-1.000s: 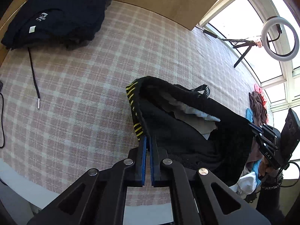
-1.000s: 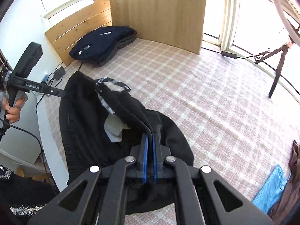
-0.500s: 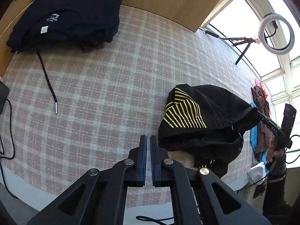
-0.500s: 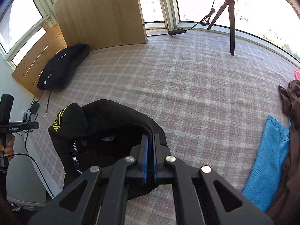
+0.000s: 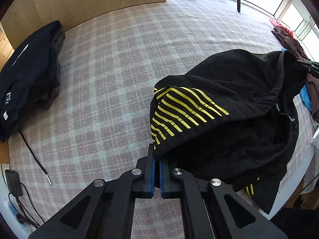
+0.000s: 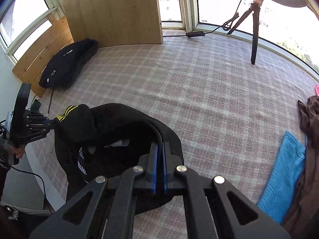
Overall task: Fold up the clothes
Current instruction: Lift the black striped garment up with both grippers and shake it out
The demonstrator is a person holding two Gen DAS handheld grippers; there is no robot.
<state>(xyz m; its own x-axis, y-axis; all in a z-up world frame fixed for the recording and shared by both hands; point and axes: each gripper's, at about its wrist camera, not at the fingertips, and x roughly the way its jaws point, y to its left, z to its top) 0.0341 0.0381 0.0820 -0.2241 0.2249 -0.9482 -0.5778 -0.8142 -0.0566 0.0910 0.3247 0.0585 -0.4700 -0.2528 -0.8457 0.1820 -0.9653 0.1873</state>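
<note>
A black garment with yellow stripes (image 5: 219,107) lies bunched on the plaid cloth near the front edge, partly hanging over it. My left gripper (image 5: 156,150) is shut on its striped corner, and the right wrist view shows that gripper (image 6: 50,123) pinching the yellow-striped tip. The right gripper (image 6: 159,145) is shut on the black waistband of the same garment (image 6: 119,123). In the left wrist view the right gripper (image 5: 299,61) enters from the right edge, holding the waistband up. White inner labels show inside the opening.
A pile of folded dark clothes (image 5: 26,83) sits at the back left by a wooden board (image 6: 113,14). A black cord (image 5: 33,155) trails from it. A tripod (image 6: 254,31), a blue towel (image 6: 283,171) and brown clothes (image 6: 311,119) are on the right.
A second ago the garment hung open between both grippers. Half a second ago the left gripper was apart from it. Now the left holds the striped corner, and the garment rests lower on the cloth.
</note>
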